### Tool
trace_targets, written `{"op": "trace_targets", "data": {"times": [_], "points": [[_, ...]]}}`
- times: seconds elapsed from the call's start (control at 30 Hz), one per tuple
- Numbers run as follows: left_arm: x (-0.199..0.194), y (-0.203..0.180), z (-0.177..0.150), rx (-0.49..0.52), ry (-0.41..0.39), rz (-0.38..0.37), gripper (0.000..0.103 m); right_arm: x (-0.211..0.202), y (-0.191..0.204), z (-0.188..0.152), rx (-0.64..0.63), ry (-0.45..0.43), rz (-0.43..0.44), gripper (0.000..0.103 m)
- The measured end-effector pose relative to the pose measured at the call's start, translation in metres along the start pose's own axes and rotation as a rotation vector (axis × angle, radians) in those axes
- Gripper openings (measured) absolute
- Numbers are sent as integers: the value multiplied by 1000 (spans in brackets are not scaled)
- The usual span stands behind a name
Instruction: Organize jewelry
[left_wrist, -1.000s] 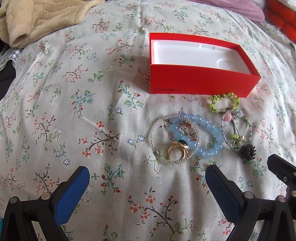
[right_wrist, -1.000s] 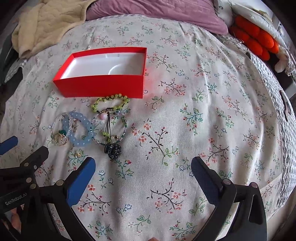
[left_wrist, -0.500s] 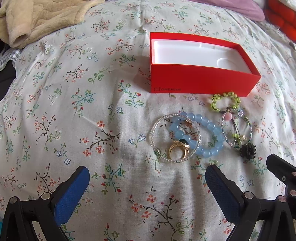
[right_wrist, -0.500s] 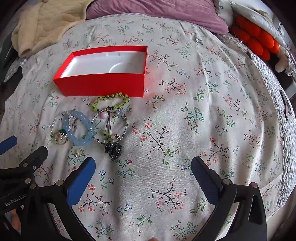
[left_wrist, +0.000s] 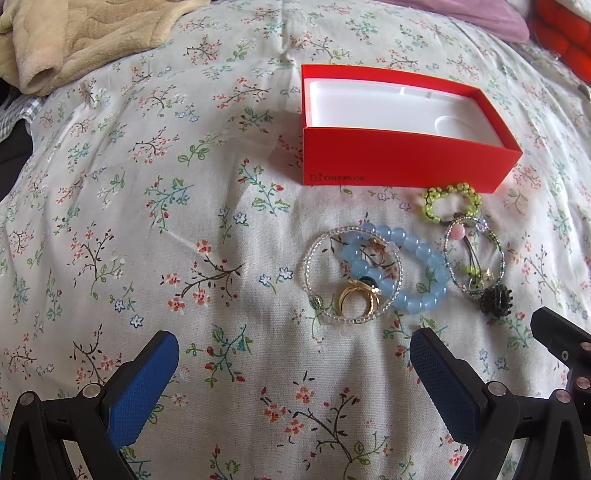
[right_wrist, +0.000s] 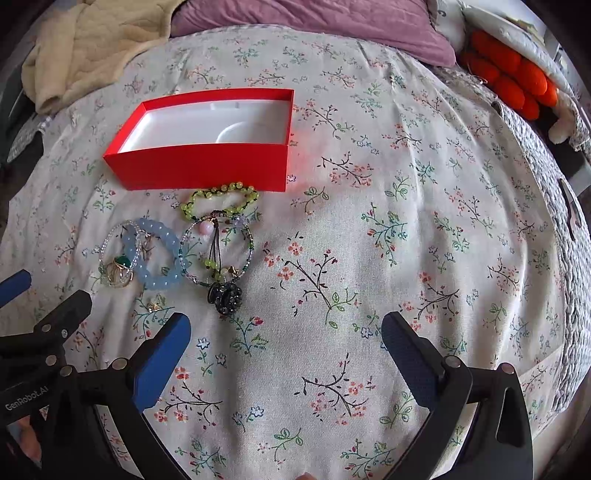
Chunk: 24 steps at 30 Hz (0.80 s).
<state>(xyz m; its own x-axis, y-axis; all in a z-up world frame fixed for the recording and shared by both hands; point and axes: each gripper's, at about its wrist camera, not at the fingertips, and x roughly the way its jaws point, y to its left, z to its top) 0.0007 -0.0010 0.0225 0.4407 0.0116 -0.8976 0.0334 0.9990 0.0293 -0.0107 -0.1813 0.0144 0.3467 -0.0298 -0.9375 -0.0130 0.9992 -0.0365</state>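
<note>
Several pieces of jewelry lie in a cluster on the floral bedspread (left_wrist: 155, 229), just in front of a red box (left_wrist: 402, 162) whose near wall reads "ONEPLUS"; its white insert holds nothing. Nearest the box is a green bead bracelet (left_wrist: 451, 201), touching below it a thin multicolour bead bracelet (left_wrist: 474, 258) with a pink bead and a dark cord, and at that one's near edge a black beaded ornament (left_wrist: 496, 301). Beside these a blue bead bracelet (left_wrist: 399, 266) overlaps a clear bead bracelet (left_wrist: 352, 275), and a gold ring (left_wrist: 356, 295) with a green stone rests inside the clear loop. A small gold piece (right_wrist: 153, 305), too small to identify, lies apart, closer to the grippers. The left gripper (left_wrist: 293, 365) hangs released above the fabric, jaws wide, with the ring and clear bracelet just ahead, nearer its right finger. The right gripper (right_wrist: 286, 339) is likewise spread and empty, with the cluster ahead and to its left; "GenRobot.AI" shows on the other tool's body in its view. At the bedspread's far edge lie a beige blanket (right_wrist: 88, 48), a purple pillow (right_wrist: 314, 26) and an orange cushion (right_wrist: 509, 81) toward the far right corner.
</note>
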Motion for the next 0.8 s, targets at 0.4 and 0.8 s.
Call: {"op": "trace_targets", "data": {"times": [0.4,0.8], "points": [[0,3,1,-2,0,4,103,0,1,0,-1,0,-1,103],[1,7,5,-10,12,-6,103,0,-1,1,-9,2,-5,103]]}}
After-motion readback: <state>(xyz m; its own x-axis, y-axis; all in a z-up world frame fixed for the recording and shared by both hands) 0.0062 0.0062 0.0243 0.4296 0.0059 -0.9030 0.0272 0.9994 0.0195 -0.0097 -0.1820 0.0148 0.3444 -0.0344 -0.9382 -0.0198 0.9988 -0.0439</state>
